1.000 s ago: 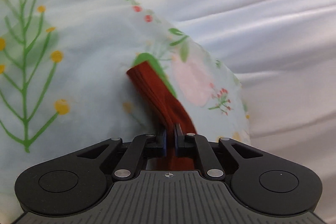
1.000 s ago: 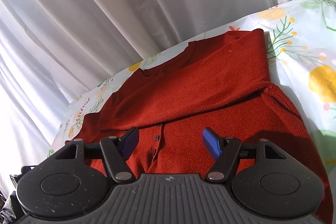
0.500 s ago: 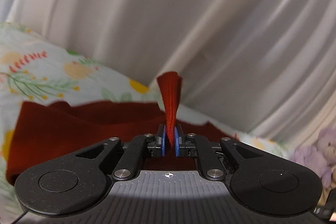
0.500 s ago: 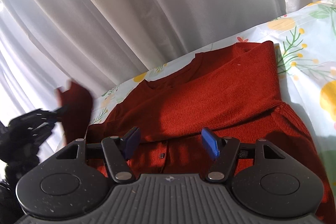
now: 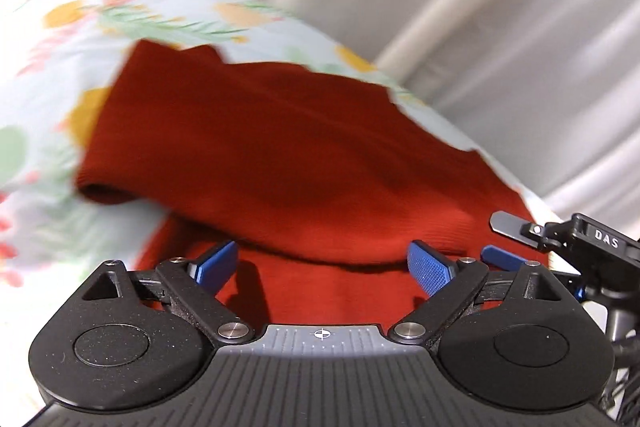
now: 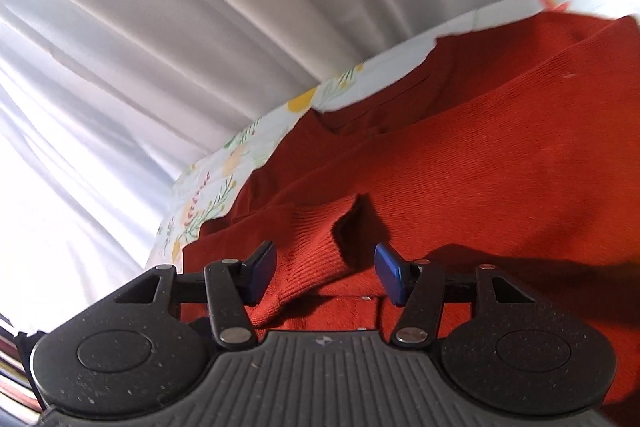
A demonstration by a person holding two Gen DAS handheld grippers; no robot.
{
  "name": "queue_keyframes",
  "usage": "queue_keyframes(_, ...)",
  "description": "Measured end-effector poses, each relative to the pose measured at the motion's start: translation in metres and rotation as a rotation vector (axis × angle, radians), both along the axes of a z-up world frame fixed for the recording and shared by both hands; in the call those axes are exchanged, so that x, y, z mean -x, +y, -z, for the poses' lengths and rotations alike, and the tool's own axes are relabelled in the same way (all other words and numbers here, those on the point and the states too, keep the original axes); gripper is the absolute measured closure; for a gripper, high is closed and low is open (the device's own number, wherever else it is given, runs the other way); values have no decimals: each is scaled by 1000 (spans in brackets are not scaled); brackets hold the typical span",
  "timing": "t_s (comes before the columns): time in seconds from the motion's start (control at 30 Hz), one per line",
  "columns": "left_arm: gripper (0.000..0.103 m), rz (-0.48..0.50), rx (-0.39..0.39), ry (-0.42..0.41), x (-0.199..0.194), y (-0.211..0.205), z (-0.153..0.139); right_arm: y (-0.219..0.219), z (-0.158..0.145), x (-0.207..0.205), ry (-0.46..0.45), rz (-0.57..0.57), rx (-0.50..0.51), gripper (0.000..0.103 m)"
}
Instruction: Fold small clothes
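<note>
We hold the left gripper (image 5: pixel 322 267) just above the rust-red knit cardigan (image 5: pixel 288 147); jaws have just sprung wide, nothing btwn them, sleeve released & lying across the cardigan's body. Right gripper (image 6: pixel 325 273) sits low over the same cardigan, jaws partly apart & just been narrowing, ribbed cuff (image 6: pixel 308 251) btwn the pads but not pinched. Cardigan lies on the pale floral sheet (image 5: pixel 80 39). Beyond the cardigan, white pleated curtain (image 6: pixel 200 7).

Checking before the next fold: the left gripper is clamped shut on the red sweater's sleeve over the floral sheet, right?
Not quite. The left wrist view shows the left gripper open, holding nothing, having just released; the red sweater lies on the floral sheet.
</note>
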State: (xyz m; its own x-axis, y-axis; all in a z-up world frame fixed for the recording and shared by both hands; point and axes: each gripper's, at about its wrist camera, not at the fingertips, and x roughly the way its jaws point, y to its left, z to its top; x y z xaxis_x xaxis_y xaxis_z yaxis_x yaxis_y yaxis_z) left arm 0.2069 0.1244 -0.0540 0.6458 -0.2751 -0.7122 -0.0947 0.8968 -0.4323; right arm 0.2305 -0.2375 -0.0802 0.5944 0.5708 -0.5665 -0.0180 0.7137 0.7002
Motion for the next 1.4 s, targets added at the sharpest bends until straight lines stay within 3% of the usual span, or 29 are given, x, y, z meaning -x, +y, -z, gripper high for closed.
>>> queue_keyframes(0.13,6,-81,-6,9,8,20,8,21,13,-20,11,-39,31,47)
queue_keyframes(0.2,6,-89,-17,2,12,24,8,29,11,-24,-12,-74,39,71)
queue_keyframes(0.3,6,-88,-5,5,10,26,5,42,12,-31,-6,-106,85,95)
queue_keyframes(0.37,6,-90,-8,-1,8,26,2,50,2,-26,-66,-104,196,98)
queue_keyframes(0.53,6,-76,-71,-45,1,18,-9,41,-48,11,-337,54,559,99)
queue_keyframes(0.67,6,-57,-83,-47,-9,7,-6,2,-45,20,-291,161,647,99)
queue_keyframes(0.83,6,-62,-91,-34,-15,4,-3,-40,-10,16,-135,153,488,97)
queue_keyframes(0.87,6,-63,-92,-30,-16,4,-3,-46,-5,18,-125,155,447,91)
queue_keyframes(0.9,6,-65,-92,-28,-17,5,-2,-50,-1,18,-120,156,408,76)
queue_keyframes(0.93,6,-65,-93,-26,-18,5,-1,-53,4,20,-116,154,366,69)
queue_keyframes(1.0,6,-63,-99,-22,-20,5,0,-55,8,22,-125,160,320,66)
queue_keyframes(1.03,6,-62,-103,-20,-21,4,0,-50,9,20,-137,155,329,67)
queue_keyframes(1.07,6,-61,-108,-17,-22,3,1,-46,8,19,-137,146,361,78)
queue_keyframes(1.1,6,-58,-113,-15,-22,2,1,-40,5,16,-140,135,394,99)
queue_keyframes(1.27,6,-39,-135,-1,-25,2,2,-24,-24,19,-304,186,643,100)
queue_keyframes(1.4,6,-30,-145,6,-24,4,2,-33,-28,14,-311,261,819,100)
